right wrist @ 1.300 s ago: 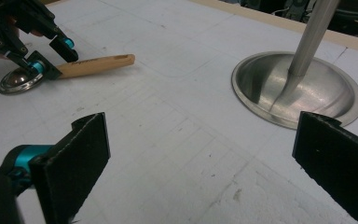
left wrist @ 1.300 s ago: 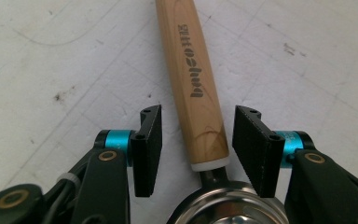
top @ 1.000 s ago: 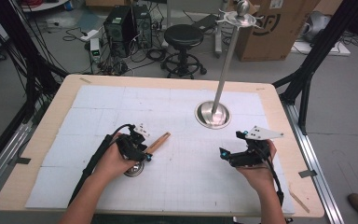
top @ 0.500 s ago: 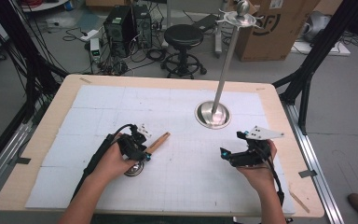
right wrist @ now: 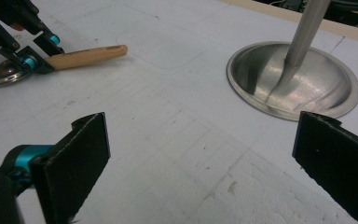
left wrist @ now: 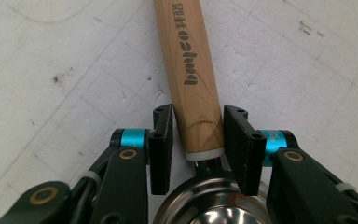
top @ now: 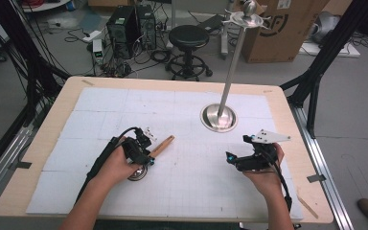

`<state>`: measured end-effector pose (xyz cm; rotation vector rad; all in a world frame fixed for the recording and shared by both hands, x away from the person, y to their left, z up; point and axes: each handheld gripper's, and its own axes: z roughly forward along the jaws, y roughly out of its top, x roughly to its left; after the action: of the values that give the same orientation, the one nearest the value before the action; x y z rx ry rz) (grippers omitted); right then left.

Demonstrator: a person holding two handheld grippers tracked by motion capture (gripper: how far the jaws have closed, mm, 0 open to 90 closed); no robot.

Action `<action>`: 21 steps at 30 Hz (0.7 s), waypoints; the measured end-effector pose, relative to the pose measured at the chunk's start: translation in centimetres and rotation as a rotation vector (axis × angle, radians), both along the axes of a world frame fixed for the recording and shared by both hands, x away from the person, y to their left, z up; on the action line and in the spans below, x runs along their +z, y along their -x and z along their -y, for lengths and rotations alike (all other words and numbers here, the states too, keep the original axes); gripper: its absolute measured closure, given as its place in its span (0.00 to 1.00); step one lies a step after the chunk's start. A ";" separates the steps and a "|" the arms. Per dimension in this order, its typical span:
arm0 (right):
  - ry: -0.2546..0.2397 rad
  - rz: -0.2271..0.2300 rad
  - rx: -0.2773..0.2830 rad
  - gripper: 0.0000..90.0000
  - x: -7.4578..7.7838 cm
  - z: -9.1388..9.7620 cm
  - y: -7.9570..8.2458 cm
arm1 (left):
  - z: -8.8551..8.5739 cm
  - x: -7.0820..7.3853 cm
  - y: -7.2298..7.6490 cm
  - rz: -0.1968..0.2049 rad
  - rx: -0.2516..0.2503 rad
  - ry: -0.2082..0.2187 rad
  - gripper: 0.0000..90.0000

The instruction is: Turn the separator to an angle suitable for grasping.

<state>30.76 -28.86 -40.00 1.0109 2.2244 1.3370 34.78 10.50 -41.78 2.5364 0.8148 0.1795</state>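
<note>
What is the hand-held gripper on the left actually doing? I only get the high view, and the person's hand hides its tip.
Observer: In the left gripper view, the left hand-held gripper has one jaw on each side of the wooden handle, and both appear to touch it.
Operator: Which part of the handle?
Observer: The end by the white collar, where it joins a shiny metal bowl.
Operator: Is anything written on it?
Observer: Yes, dark lettering runs along it: Latin letters, then two Chinese characters.
Operator: And the other one?
Observer: The right gripper view shows the right hand-held gripper with jaws wide apart, nothing between them.
</note>
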 end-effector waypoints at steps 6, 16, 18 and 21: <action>0.011 0.000 0.000 0.03 -0.1 0.0 -0.1 | 0.3 0.0 0.2 0.011 -0.013 -0.013 0.75; 0.009 -0.003 -0.003 0.03 -0.1 0.1 0.0 | 0.4 0.1 0.2 0.013 -0.021 -0.028 0.75; 0.010 -0.001 -0.003 0.03 -0.1 0.1 0.0 | 0.4 0.1 0.3 0.020 -0.025 -0.038 0.76; 0.006 -0.005 -0.007 0.03 -0.1 0.2 0.0 | 0.5 0.1 0.4 0.022 -0.021 -0.039 0.76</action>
<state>30.76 -29.02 -40.09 1.0201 2.2254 1.3262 34.43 10.03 -41.69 2.5733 0.7836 0.2185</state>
